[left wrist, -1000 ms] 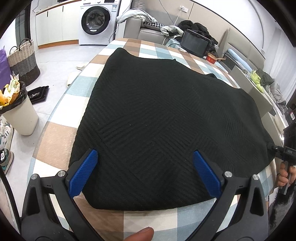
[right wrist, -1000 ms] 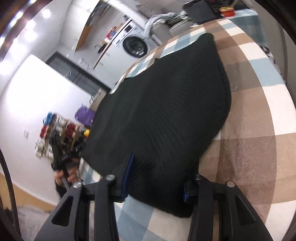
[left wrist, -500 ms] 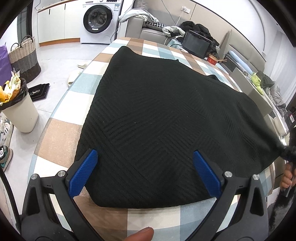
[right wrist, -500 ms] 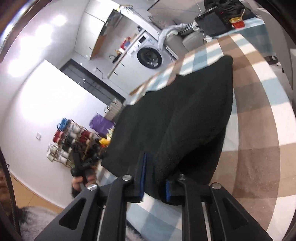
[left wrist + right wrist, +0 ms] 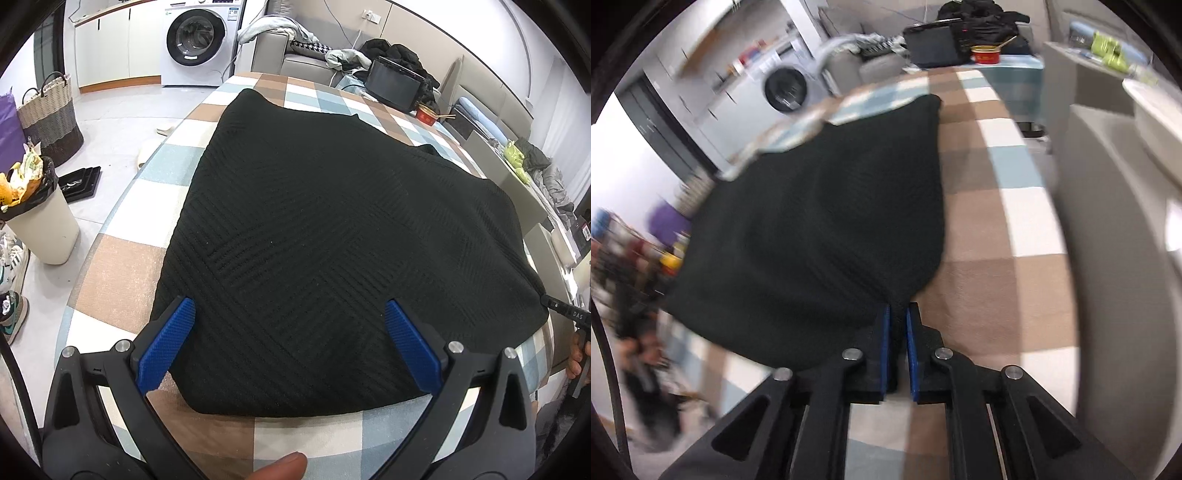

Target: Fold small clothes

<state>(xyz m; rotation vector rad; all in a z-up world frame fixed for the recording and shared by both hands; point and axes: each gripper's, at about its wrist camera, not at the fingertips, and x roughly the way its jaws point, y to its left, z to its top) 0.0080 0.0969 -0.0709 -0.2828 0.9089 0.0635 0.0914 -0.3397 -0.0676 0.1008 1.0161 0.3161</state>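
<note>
A black knitted garment (image 5: 325, 236) lies spread over the checked tablecloth (image 5: 122, 266). My left gripper (image 5: 288, 314) hangs open just above its near edge, blue pads wide apart and nothing between them. In the right wrist view the same black garment (image 5: 820, 236) has its near corner pinched between the blue pads of my right gripper (image 5: 897, 317), whose jaws are closing on the cloth; that corner is lifted off the table. The right gripper's tip (image 5: 565, 314) shows at the far right edge of the left wrist view, with fingers of a hand below it.
A black box (image 5: 395, 86) and a red bowl (image 5: 428, 112) stand at the table's far end. A bin (image 5: 40, 225), a woven basket (image 5: 48, 110) and shoes are on the floor to the left. A washing machine (image 5: 199, 40) and a sofa (image 5: 306, 62) stand behind.
My right gripper's jaws have narrowed onto the garment's corner, and it has turned and risen, pulling that corner up. The left gripper has stayed where it was, open.
</note>
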